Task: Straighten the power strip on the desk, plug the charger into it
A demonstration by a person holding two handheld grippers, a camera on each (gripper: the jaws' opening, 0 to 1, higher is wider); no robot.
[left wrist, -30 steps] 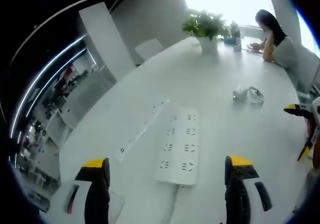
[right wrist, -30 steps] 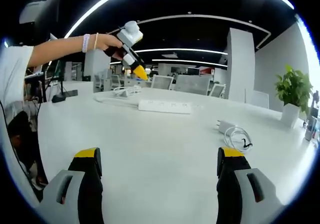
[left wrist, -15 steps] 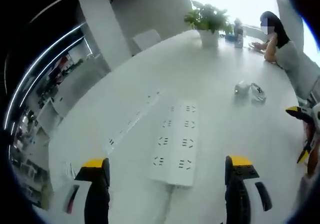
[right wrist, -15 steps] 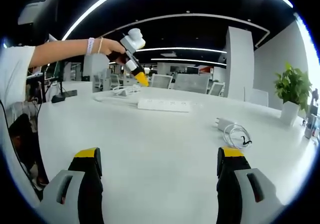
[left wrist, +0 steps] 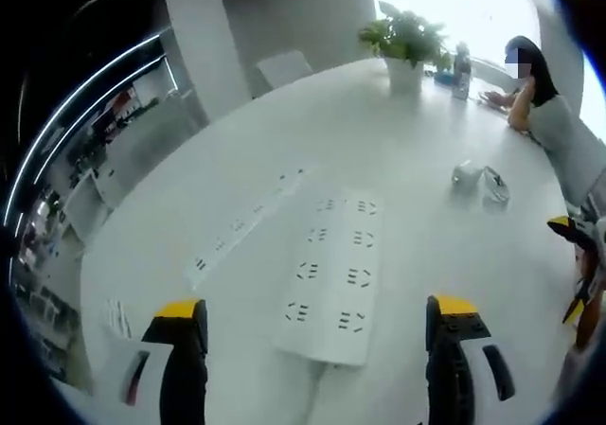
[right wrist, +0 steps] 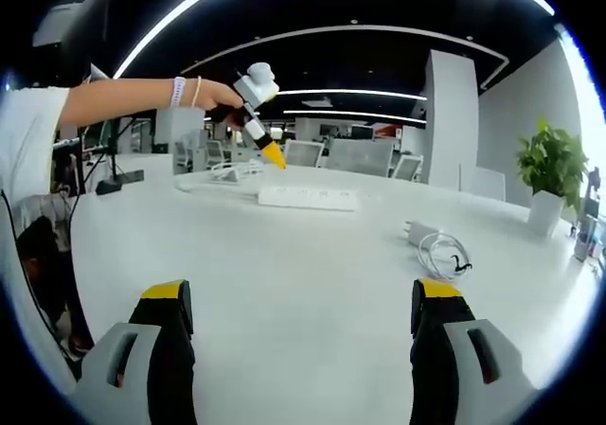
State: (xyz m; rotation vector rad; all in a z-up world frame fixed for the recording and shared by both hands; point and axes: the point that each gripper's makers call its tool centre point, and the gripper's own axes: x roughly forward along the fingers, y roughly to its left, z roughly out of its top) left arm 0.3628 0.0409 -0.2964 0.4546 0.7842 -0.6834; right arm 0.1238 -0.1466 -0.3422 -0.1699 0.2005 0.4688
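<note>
A wide white power strip lies on the white desk, just ahead of my open left gripper, its cord running back toward the jaws. In the right gripper view the same strip lies far off, with the left gripper hovering above it in a person's hand. The white charger with its coiled cable rests further right on the desk; it also lies ahead and right of my open right gripper, as the charger with its cable. Nothing is between either pair of jaws.
A narrow built-in socket rail runs along the desk left of the strip. A potted plant and a bottle stand at the far end, where a seated person leans on the desk. My right gripper's yellow tip enters from the right.
The left gripper has moved closer over the power strip, which now sits lower and larger in its view. In the right gripper view the left gripper drifted right, above the strip.
</note>
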